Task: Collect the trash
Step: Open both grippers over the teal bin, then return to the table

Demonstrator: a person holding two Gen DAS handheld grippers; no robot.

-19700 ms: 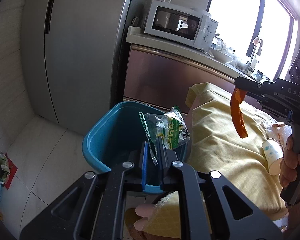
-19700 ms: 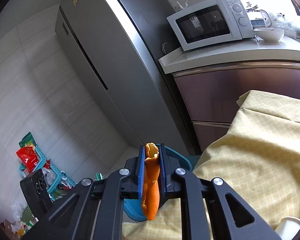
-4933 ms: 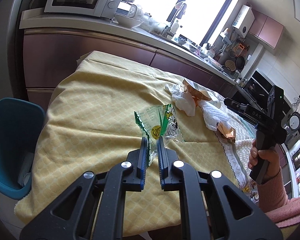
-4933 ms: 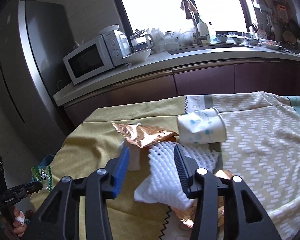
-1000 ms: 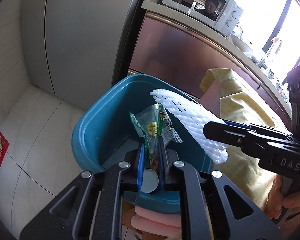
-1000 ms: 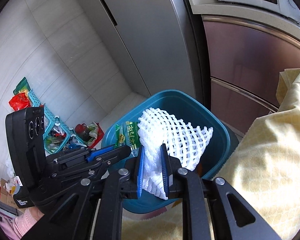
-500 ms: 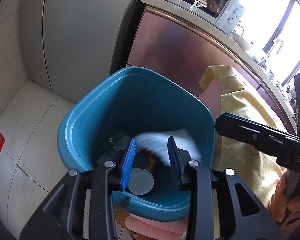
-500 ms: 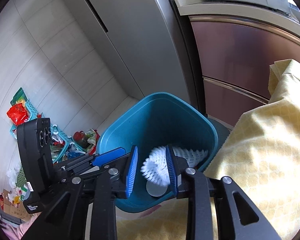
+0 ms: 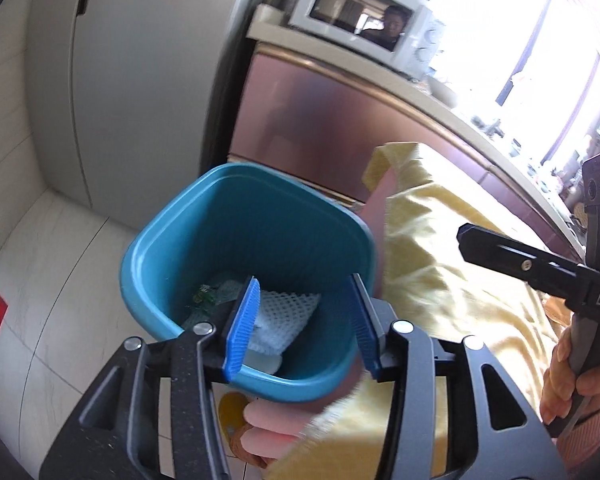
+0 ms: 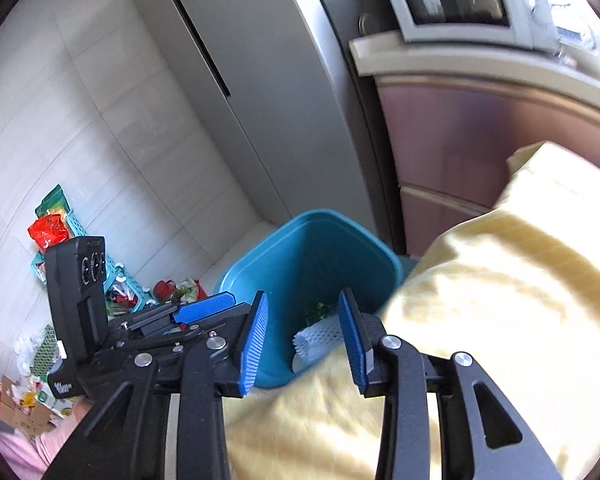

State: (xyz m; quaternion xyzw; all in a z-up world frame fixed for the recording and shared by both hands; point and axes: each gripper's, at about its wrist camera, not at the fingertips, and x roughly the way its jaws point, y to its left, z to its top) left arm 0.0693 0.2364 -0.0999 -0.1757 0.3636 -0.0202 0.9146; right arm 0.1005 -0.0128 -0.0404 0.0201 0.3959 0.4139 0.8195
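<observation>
A teal trash bin stands on the floor beside the table's yellow cloth. Inside it lie a white foam net and a green snack wrapper. My left gripper hangs over the bin's near rim, jaws opening, nothing between its blue pads. My right gripper is above the bin's edge and the cloth, jaws also opening and empty. In the left wrist view the right gripper shows at the right, held by a hand.
A grey fridge stands behind the bin, next to a counter with a white microwave. Baskets and bags of litter sit on the floor at the left. A pink slipper is under the bin's near side.
Both grippers let go: the green wrapper and the foam net dropped into the bin. The jaws have spread wider and both grippers have lifted and pulled back from the bin.
</observation>
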